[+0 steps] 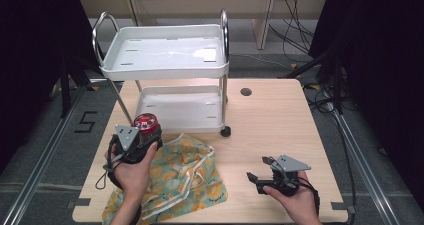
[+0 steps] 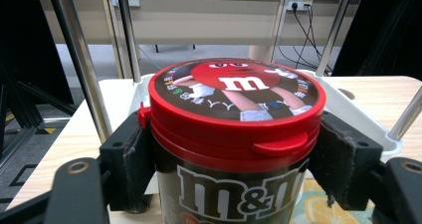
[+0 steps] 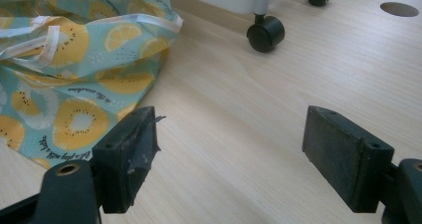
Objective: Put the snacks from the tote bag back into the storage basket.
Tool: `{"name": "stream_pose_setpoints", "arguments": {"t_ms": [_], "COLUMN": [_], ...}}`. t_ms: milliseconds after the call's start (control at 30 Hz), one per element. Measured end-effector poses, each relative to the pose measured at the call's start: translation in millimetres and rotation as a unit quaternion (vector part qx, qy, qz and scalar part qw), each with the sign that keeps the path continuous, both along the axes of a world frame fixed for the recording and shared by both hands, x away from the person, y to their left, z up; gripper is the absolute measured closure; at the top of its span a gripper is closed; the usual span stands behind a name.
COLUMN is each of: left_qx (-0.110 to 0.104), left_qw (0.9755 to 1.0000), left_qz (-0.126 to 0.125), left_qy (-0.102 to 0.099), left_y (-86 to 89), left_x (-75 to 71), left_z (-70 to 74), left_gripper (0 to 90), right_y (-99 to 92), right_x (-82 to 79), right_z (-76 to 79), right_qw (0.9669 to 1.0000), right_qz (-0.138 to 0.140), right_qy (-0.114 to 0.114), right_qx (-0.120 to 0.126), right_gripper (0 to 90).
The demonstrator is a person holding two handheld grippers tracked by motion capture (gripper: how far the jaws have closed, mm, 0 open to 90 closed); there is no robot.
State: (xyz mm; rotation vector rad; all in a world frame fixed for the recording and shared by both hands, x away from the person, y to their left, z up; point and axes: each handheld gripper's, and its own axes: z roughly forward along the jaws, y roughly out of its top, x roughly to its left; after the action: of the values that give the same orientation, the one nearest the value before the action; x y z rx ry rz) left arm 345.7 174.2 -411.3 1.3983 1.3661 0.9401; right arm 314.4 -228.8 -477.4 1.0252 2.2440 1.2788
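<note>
Left tool (image 1: 141, 135) is clamped on the upright candy jar (image 2: 236, 149), held over the bag (image 1: 185, 172) at the surface's near left. The cart (image 1: 165, 70) sits just beyond it, so it's a short forward carry. Right tool (image 1: 256, 170) is open, empty, near right.

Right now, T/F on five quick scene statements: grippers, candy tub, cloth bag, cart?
1. The left hand-held gripper is shut on the candy tub. True.
2. The tub's red lid is off. False: it sits closed on the tub.
3. The right hand-held gripper holds the fruit-print bag. False: its jaws stand open over bare table, the bag off to one side.
4. The white cart stands on the table, both trays bare. True.
5. The tub already rests on the cart's lower tray. False: it is in the gripper, in front of the cart.
</note>
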Motion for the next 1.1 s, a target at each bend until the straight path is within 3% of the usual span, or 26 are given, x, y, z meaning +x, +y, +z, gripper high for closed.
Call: {"name": "stream_pose_setpoints", "arguments": {"t_ms": [67, 167, 233, 367, 467, 567, 800, 833, 867, 1000, 1033, 1100], "left_qx": [0.0, -0.002, 0.001, 0.003, 0.006, 0.005, 0.005, 0.005, 0.005, 0.005, 0.005, 0.005], "left_qw": [1.0, 1.0, 1.0, 1.0, 1.0, 1.0, 1.0, 1.0, 1.0, 0.9999, 0.9999, 0.9999], "left_qz": [0.001, 0.003, 0.003, 0.004, 0.005, 0.007, 0.007, 0.007, 0.007, 0.008, 0.008, 0.009], "left_qy": [0.001, 0.001, 0.0, 0.002, 0.004, 0.005, 0.004, 0.004, 0.004, 0.004, 0.005, 0.006], "left_y": [-0.3, -0.6, -1.1, -2.1, -1.8, -2.2, -3.5, -3.7, -4.0, -3.7, -3.7, -3.7], "left_x": [0.9, 2.0, 3.0, 5.6, 8.2, 10.1, 13.1, 13.3, 13.4, 14.5, 14.7, 15.2], "left_z": [0.0, 0.0, 0.4, 0.1, -0.4, -0.4, 0.9, 0.9, 1.0, 1.2, 1.3, 1.7], "left_gripper": [25.4, 25.4, 25.4, 25.4, 25.5, 25.4, 25.5, 25.4, 25.4, 25.4, 25.5, 25.4], "right_y": [-1.3, -0.3, -1.7, -1.9, -0.1, -1.4, -1.6, -1.7, -0.6, -2.1, -0.6, -0.4], "right_x": [2.2, 0.5, 2.2, 2.1, 0.1, 2.3, 2.3, 2.2, -0.2, 2.4, 0.1, -0.2], "right_z": [-0.2, 0.1, 0.4, 0.3, 0.2, -0.3, -0.3, -0.2, 0.4, 0.1, 0.2, 0.2], "right_qw": [0.9999, 1.0, 0.9999, 0.9999, 1.0, 0.9999, 0.9999, 0.9999, 0.9999, 0.9999, 1.0, 1.0], "right_qz": [0.008, 0.001, 0.006, 0.007, 0.001, 0.007, 0.007, 0.006, 0.001, 0.005, -0.002, -0.002], "right_qy": [-0.012, -0.001, -0.013, -0.012, 0.003, -0.011, -0.011, -0.01, 0.01, -0.013, 0.0, 0.001], "right_qx": [-0.007, 0.0, -0.006, -0.007, 0.002, -0.005, -0.006, -0.004, 0.001, -0.005, 0.001, 0.001], "right_gripper": [22.6, 22.6, 22.6, 22.6, 22.6, 22.6, 22.6, 22.6, 22.6, 22.6, 22.6, 22.6]}}
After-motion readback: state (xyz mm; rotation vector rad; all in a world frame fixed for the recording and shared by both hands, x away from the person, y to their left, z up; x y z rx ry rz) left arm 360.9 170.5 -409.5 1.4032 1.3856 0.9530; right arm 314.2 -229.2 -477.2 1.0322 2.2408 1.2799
